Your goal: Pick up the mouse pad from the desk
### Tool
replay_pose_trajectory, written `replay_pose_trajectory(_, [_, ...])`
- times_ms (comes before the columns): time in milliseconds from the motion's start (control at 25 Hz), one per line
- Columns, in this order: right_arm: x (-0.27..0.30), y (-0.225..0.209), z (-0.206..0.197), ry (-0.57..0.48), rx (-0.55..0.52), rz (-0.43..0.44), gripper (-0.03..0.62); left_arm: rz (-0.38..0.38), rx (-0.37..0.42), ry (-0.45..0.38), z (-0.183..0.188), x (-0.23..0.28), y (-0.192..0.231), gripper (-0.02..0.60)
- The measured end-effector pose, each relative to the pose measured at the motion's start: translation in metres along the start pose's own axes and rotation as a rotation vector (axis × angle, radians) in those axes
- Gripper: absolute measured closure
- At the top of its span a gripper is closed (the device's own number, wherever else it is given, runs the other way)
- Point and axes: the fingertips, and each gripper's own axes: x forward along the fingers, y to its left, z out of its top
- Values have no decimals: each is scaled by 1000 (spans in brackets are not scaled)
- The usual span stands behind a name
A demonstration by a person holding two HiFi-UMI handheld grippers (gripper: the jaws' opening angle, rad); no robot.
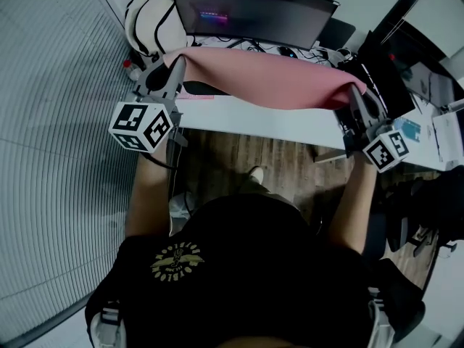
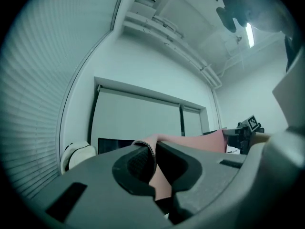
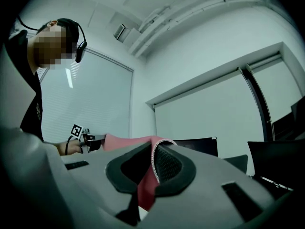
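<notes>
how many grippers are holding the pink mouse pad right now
2. The left gripper is shut on the left end of the long pink flexible mouse pad, the right gripper on its right end.

The long pink mouse pad [image 1: 268, 78] hangs above the white tabletop [image 1: 279, 124], sagging mid-span. The left hand-held gripper [image 1: 176, 62] and right hand-held gripper [image 1: 355, 95] pinch its ends.

Office workstation.
Beyond the jaws: a white desk [image 1: 239, 118], a wide monitor [image 1: 254, 13], drawn roller blinds [image 2: 138, 118]; a strip light [image 2: 249, 35] above.
</notes>
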Motion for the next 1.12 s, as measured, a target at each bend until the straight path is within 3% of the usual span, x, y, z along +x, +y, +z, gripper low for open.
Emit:
replay_pose_trajectory(400, [-7,18,39,-50,-70,16,577,8,50,-69,40,-19,-7,558])
replay_pose_trajectory(760, [-11,30,51,-69,-67,29,577,7,40,-91,55,-34,-11,558])
replay_pose_trajectory(1120, [-13,30,40,-40,-60,16,577,-13,10,-73,40,-27,-5,558])
